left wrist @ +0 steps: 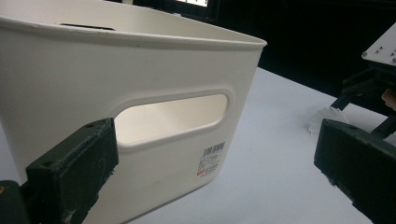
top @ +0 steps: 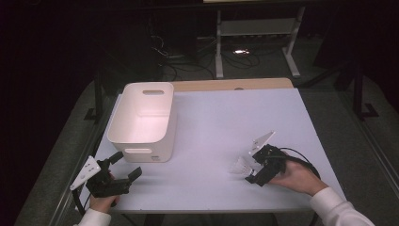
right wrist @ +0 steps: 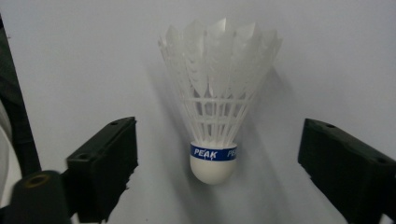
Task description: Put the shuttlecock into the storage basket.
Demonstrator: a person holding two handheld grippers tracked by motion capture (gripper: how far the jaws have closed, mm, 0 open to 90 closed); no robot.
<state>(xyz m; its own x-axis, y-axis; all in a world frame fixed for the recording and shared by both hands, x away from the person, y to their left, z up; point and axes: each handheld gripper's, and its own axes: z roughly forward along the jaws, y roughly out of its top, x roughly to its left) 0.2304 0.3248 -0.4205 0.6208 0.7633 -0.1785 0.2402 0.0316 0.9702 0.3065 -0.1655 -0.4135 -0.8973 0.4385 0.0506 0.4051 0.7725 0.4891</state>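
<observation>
At the table's near left edge we see the left gripper (top: 126, 165), jaws spread apart, just in front of the white bin (top: 141, 120). Further right, the shuttlecock (top: 240, 166) lies on the table (top: 211, 122) between the wide-open jaws of the right gripper (top: 251, 170), touching neither.

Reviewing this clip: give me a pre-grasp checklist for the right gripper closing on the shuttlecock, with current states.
1. Right gripper jaws open: ok.
2. Shuttlecock lies between the jaws: ok; cork end toward the camera, gaps both sides.
3. Jaws level with the cork rather than the feathers: ok, judging by the right gripper view.
4. Left gripper out of the way: ok; open, beside the white bin.
5. Bin ready to receive something: ok; upright, interior looks empty.
6. Jaw height above the table: cannot tell.
</observation>
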